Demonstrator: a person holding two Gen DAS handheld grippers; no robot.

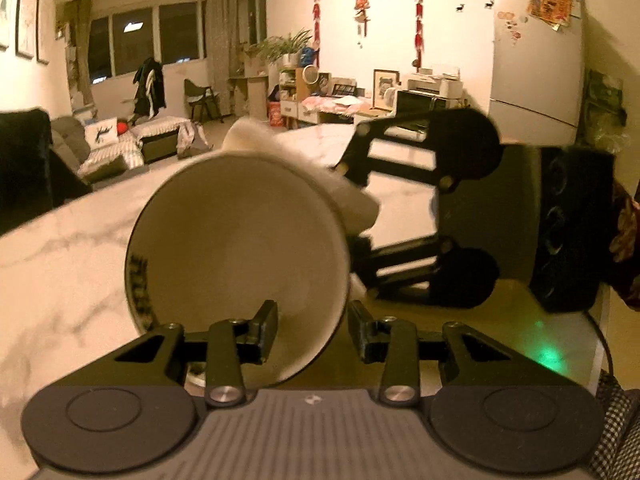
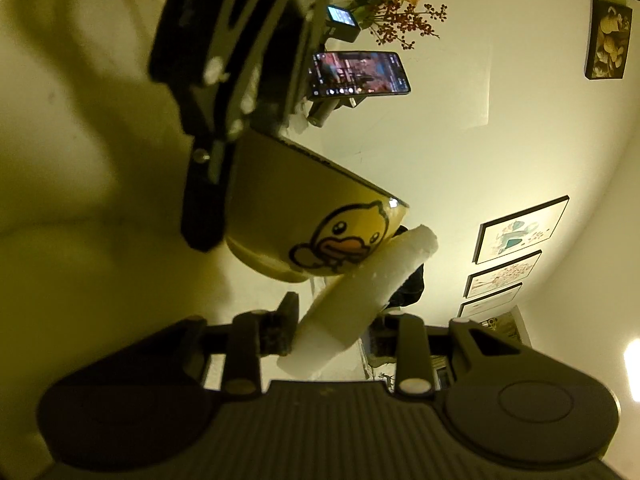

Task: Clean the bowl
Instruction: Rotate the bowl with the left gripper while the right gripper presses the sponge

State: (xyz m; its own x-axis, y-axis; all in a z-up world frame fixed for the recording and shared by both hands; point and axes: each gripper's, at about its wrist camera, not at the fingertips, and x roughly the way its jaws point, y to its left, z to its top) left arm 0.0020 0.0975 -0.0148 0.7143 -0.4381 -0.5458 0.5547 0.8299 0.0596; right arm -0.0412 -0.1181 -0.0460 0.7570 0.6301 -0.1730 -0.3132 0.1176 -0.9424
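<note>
In the left wrist view the bowl (image 1: 236,248) is tipped on its side, its pale inside facing the camera. My left gripper (image 1: 314,332) is shut on its lower rim, one finger inside and one outside. From the right comes my right gripper (image 1: 356,212), shut on a folded white cloth (image 1: 356,200) that lies against the bowl's upper right outer wall. The right wrist view shows the yellow outside of the bowl (image 2: 280,216) with a duck picture. There the white cloth (image 2: 352,292), held in the right gripper (image 2: 334,324), touches the bowl by the duck, and the left gripper (image 2: 240,140) grips the bowl from the upper left.
A white marble table (image 1: 60,280) lies under the bowl, with a dark seat (image 1: 24,160) at its far left edge. A phone on a stand (image 2: 360,74) and a vase of flowers (image 2: 392,12) stand behind the bowl. A person's sleeve (image 1: 624,240) shows at the right.
</note>
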